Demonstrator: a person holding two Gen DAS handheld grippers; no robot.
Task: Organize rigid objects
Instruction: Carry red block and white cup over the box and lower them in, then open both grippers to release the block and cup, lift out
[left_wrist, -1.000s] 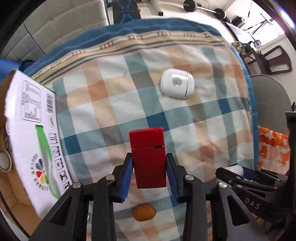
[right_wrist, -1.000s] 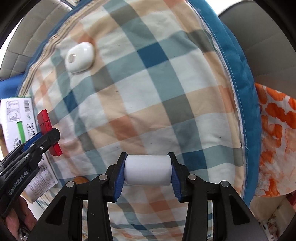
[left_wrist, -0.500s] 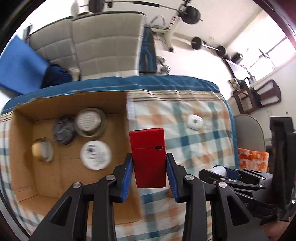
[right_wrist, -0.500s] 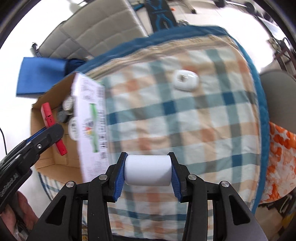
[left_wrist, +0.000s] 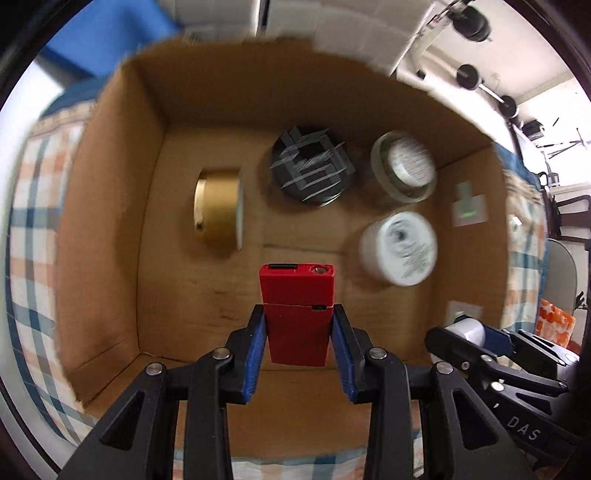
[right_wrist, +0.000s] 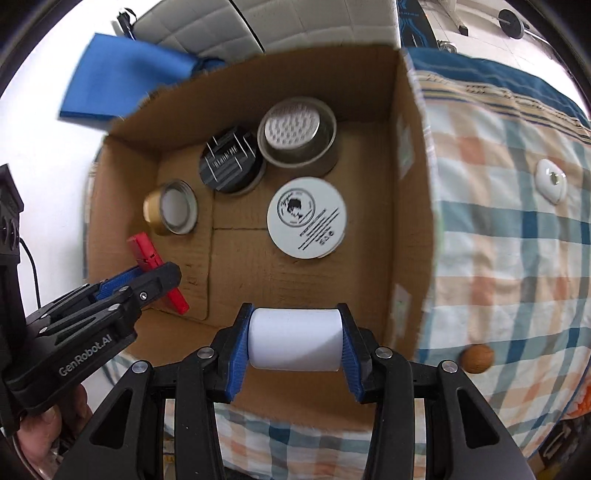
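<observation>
**A:** Left wrist view first. The left hand-held gripper (left_wrist: 298, 341) has its blue pads clamped on the lower half of the red rectangular case (left_wrist: 296, 314), which stands upright between them. Beneath and ahead of it lies the open cardboard box (left_wrist: 110, 221). What would you watch?

**B:** The free floor. Ahead and left of the case lies the gold-rimmed lid (left_wrist: 218, 210) on its edge; straight ahead, the dark patterned jar (left_wrist: 310, 170); ahead and right, the clear jar (left_wrist: 404, 168) and the white printed tub (left_wrist: 399, 251). The bare cardboard directly under the case looks like the best spot. I'd lower it there and part the jaws only when its base is near the floor.

**A:** And the right hand-held gripper (left_wrist: 469, 332) shows at the lower right, near the box's right wall.

**B:** Right wrist view, then. That gripper (right_wrist: 294, 339) holds a white cylinder (right_wrist: 294, 339) sideways, pads pressed on its flat ends, over the box's near edge. The white printed tub (right_wrist: 306, 218) sits just ahead; the left hand-held gripper (right_wrist: 147, 275) is off to its left with the red case (right_wrist: 155, 269).

**A:** A cylinder on its side will likely roll.

**B:** So set it down low, in the bare near-right corner, clear of the tub. Outside, to the right on the plaid cloth (right_wrist: 517, 258), a white oval case (right_wrist: 550, 181) and a brown walnut-like nut (right_wrist: 476, 359) wait.
</observation>
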